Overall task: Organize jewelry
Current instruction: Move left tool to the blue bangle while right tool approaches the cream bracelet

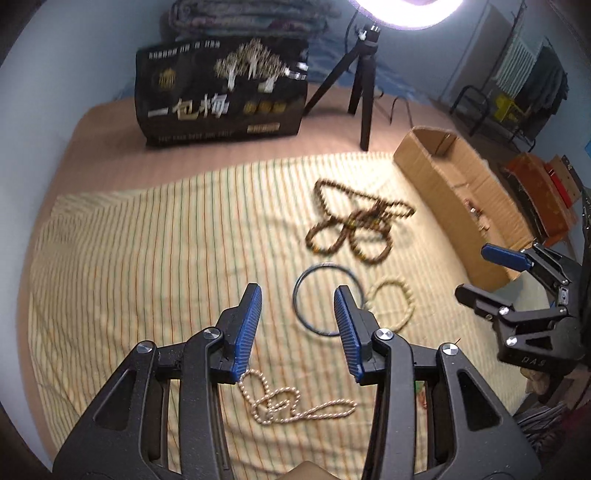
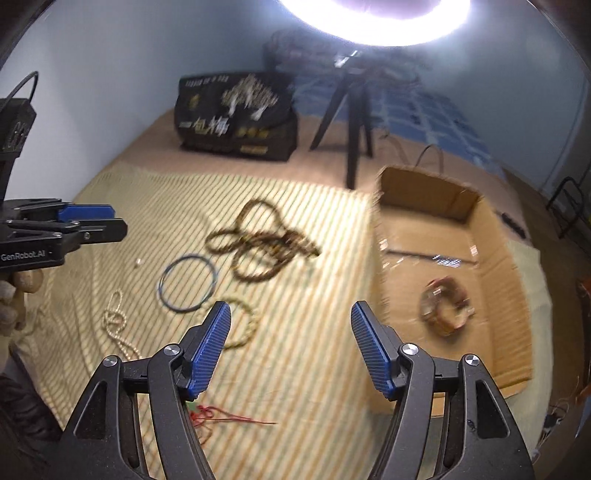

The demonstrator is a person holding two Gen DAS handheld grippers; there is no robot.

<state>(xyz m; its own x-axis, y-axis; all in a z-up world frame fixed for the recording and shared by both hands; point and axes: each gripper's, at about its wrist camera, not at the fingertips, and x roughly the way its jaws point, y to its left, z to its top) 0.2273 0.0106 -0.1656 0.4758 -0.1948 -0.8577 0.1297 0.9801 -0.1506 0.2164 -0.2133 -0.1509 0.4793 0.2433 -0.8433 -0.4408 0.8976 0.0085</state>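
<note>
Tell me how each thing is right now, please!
Left gripper: open, empty.
Right gripper: open, empty.
Cardboard box: open, bracelets inside.
Dark ring: flat on cloth.
Pale bead bracelet: flat beside ring.
Brown beads: tangled heap.
Pearl chain: looped, loose.
Ring light: on.

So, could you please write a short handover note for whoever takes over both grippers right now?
Left gripper: open, empty, above the striped cloth.
Right gripper: open, empty, near the cardboard box.
Done: one bracelet bundle lies in the box.
Left on the cloth: brown bead strands, dark ring bangle, pale bead bracelet, pearl chain, red string.
</note>
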